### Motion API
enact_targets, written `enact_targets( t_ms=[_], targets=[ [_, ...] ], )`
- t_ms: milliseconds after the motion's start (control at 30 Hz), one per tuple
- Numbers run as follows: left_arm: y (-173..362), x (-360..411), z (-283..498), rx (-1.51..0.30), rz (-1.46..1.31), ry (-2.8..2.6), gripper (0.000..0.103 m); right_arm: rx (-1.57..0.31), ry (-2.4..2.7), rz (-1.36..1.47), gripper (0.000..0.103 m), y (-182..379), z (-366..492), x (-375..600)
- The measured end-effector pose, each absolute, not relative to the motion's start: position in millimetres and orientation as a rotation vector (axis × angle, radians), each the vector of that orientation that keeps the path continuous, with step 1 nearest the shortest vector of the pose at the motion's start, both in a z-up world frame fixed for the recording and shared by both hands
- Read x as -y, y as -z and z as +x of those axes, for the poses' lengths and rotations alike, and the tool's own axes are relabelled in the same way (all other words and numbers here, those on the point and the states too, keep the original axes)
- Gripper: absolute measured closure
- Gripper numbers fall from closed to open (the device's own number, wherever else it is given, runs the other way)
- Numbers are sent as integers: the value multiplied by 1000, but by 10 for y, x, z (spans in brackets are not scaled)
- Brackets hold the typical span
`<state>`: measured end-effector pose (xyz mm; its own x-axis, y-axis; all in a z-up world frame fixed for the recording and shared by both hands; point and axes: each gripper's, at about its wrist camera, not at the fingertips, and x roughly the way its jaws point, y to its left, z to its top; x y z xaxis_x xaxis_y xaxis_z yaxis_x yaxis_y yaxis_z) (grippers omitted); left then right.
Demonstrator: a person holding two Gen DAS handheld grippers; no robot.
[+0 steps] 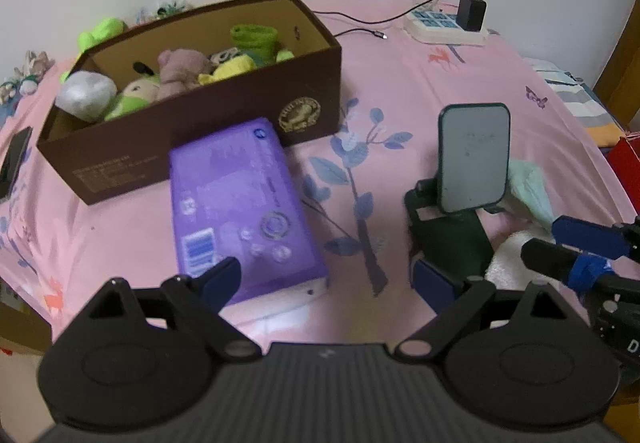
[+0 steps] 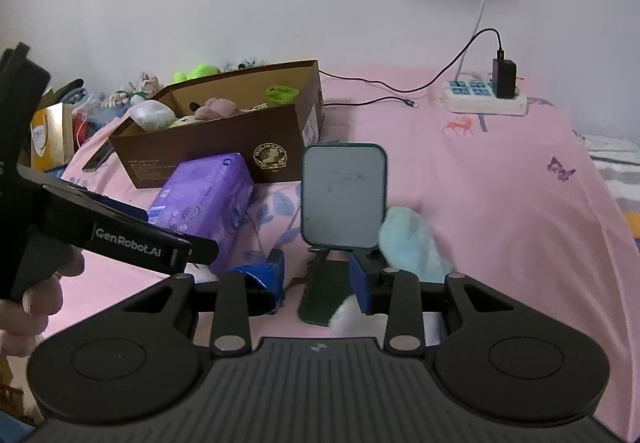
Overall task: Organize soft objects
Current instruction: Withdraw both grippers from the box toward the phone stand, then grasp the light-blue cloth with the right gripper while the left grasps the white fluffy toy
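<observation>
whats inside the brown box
Plush toys fill the brown box: a pink bear, green and yellow ones, a grey-white bundle. The box floor and anything beneath them is covered.

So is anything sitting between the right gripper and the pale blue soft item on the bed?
Yes. The phone stand rises straight ahead of the right gripper, its base lying between the open fingers. The pale blue soft item lies just right of the stand, past the right-hand finger.

"GenRobot.AI" marks the left hand-held gripper [image 2: 200, 249]; "MULINSEN" the brown box [image 2: 224, 159].
</observation>
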<state>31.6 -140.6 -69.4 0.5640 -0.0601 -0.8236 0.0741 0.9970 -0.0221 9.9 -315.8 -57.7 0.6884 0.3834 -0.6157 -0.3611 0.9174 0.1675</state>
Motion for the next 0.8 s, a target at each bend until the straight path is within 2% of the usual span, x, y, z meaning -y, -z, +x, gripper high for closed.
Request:
enact_targets(
  t_ms=[800],
  targets=[
    [1005, 2027, 277, -993, -41, 466, 9, -675, -432, -167, 81, 886, 445, 3471]
  ],
)
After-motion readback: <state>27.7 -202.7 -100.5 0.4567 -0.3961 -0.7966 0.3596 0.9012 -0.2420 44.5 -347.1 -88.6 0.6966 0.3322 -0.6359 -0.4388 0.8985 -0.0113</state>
